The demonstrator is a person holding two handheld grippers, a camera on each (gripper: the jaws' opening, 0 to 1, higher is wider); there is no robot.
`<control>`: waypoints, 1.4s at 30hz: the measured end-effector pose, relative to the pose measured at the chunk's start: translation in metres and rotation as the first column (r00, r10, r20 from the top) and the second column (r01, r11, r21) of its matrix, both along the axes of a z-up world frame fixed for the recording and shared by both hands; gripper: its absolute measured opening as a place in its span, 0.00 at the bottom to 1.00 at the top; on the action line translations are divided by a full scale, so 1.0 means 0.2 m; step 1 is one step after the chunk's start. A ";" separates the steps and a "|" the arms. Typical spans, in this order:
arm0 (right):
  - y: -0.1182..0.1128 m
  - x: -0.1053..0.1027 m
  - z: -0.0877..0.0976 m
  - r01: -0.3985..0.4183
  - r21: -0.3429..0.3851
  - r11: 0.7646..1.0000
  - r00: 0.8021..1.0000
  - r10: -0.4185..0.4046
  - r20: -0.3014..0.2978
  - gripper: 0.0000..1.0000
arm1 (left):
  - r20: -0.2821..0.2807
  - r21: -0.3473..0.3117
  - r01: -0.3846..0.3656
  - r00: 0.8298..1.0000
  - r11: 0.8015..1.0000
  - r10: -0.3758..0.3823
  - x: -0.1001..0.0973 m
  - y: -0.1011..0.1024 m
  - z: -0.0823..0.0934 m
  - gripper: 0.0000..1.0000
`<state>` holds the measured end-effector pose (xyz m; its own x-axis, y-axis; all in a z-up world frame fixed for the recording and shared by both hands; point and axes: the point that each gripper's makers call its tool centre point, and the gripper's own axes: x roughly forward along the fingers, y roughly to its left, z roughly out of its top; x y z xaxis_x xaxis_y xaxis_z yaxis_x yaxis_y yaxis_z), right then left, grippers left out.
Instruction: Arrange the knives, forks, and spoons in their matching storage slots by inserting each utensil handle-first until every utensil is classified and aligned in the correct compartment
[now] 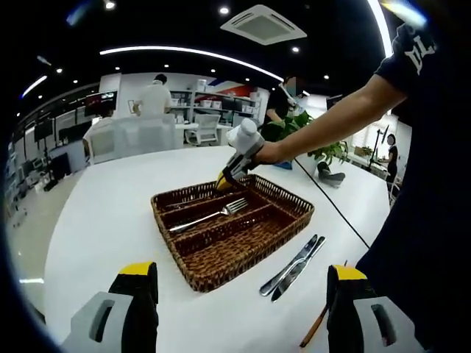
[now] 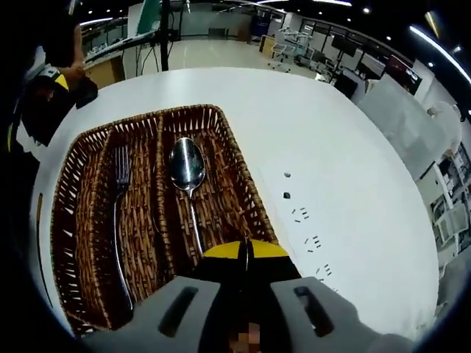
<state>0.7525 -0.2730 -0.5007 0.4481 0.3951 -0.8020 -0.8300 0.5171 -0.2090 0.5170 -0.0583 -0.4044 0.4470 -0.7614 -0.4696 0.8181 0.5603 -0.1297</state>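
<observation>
a: in the left gripper view our left gripper (image 1: 243,309) hovers low over the white table (image 1: 103,213), jaws spread wide and holding nothing. it sits back from the wicker tray (image 1: 232,228), probably waiting its turn.

b: and the tray's contents from there?

a: a fork (image 1: 210,215) lies in the middle slot, tines toward the far end. just beside the tray's near edge, two knives (image 1: 293,266) rest side by side on the table, not yet sorted. a brown stick-like thing (image 1: 315,326) lies near our right jaw; we can't tell what it is. the right gripper (image 1: 234,170) reaches in over the tray's far corner, held by the person's hand (image 1: 268,152).

b: now the right gripper view.

a: our right gripper (image 2: 246,254) has its yellow tips pressed together on the handle end of a spoon (image 2: 188,184). the spoon lies lengthwise in the rightmost compartment, bowl away from us, so we judge it's being laid in along the slot to keep it aligned. the fork (image 2: 118,213) occupies the neighbouring compartment, also lengthwise.

b: what remains?

a: we judge the spoon still needs releasing, then the two knives need the empty slot.
</observation>
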 end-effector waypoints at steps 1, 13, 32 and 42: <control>-0.01 0.01 -0.01 -0.007 -0.023 1.000 1.000 0.007 0.008 0.02 | 0.001 0.002 0.000 1.000 1.000 0.000 0.00 0.00 0.00 1.00; -0.03 0.03 0.04 -0.004 -0.129 0.992 0.989 0.023 0.146 0.00 | 0.015 0.014 -0.003 1.000 1.000 0.003 0.02 -0.01 0.01 1.00; -0.09 -0.29 0.32 0.191 0.113 0.975 0.947 -0.214 0.240 0.21 | 0.020 0.010 0.018 1.000 1.000 -0.018 -0.07 -0.07 0.04 1.00; -0.14 -0.59 0.46 0.276 0.239 0.931 0.912 -0.332 0.241 0.45 | 0.014 -0.002 0.022 1.000 1.000 -0.022 -0.13 -0.13 0.04 1.00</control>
<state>0.6354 -0.3018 -0.4091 0.7613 0.3406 -0.5517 -0.5508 0.7887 -0.2731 0.4919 -0.0843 -0.3962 0.4372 -0.7719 -0.4616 0.8318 0.5422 -0.1189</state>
